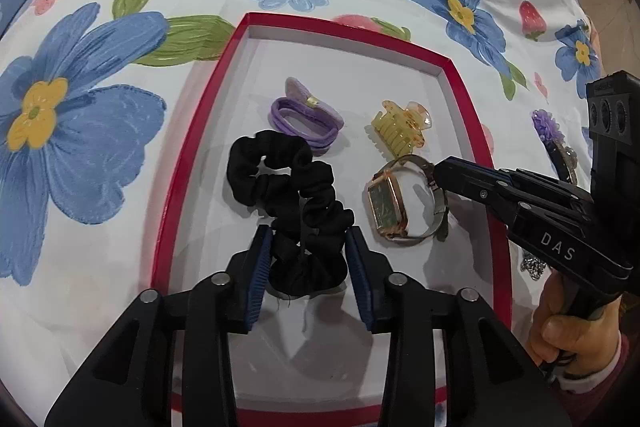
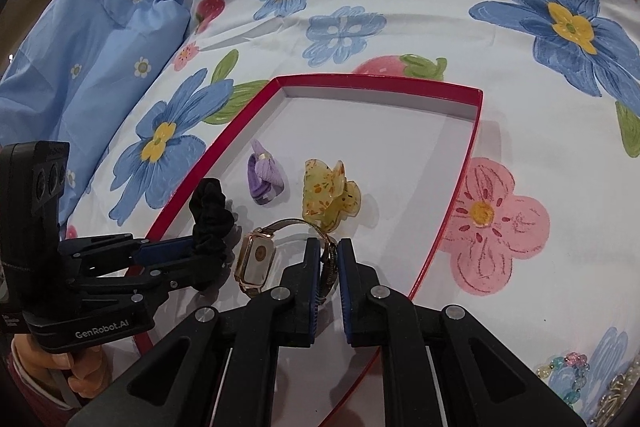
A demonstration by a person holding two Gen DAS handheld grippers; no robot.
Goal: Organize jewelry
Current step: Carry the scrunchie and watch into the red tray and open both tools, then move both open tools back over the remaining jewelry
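- Since the black scrunchie (image 1: 290, 203) is soft gathered cloth, I judge it light and squashy; it should give under the pads and is unlikely to slip, so a pinch across any bunched fold ought to do.
- It lies inside the red-rimmed tray (image 1: 192, 155), at the near left, with its lower end between the pads of the left tongs (image 1: 307, 259). Those jaws stand partly apart and press the cloth on both sides (a loose pinch, as far as I can judge from the left wrist view).
- I judge the watch (image 2: 256, 259) to be the awkward one: a stiff, smooth metal case with a glass face that could scratch, and a thin mesh band that flexes.
- I would hold it by the band, not the face. The right tongs (image 2: 329, 255) are nearly closed on that band, at the side of the loop away from the case, and the watch rests on the tray floor, right of the scrunchie.
- My left tongs reach in low from the near edge of the tray, pointing along it; my right tongs come in from the right side, angled down across the rim.
- A purple hair tie (image 1: 306, 117) and a yellow claw clip (image 1: 400, 131) lie farther back in the tray, apart from both tongs.
- All of it sits on a floral bedsheet (image 1: 100, 147).
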